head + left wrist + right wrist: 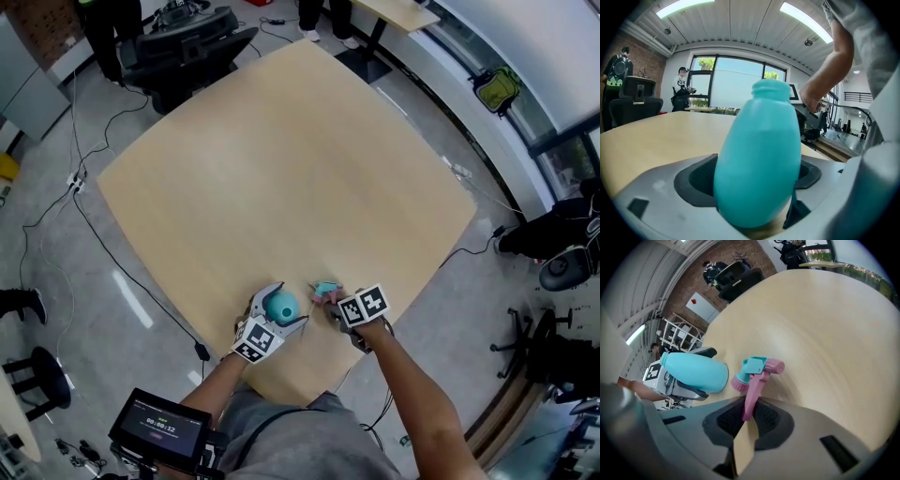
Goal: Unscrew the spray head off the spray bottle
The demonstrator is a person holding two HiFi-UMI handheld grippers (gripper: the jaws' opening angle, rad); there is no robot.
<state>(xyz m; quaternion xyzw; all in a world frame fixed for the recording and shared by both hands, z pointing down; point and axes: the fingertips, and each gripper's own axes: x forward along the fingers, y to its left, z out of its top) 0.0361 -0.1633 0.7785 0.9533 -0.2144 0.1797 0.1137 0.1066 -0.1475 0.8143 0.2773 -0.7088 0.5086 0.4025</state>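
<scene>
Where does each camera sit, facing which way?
Head view: head-mounted, steeply down at the table; forearms, left tongs, right tongs show.
Left gripper view: on left tongs, toward windows past its spray bottle; right arm shows.
Right gripper view: on right tongs, down at its spray head; left tongs show.
All share the spray bottle.

The spray bottle (759,159) is plain turquoise; the spray head (757,371) is pink with a turquoise body. The bench (281,169) is pale, unpatterned wood.
</scene>
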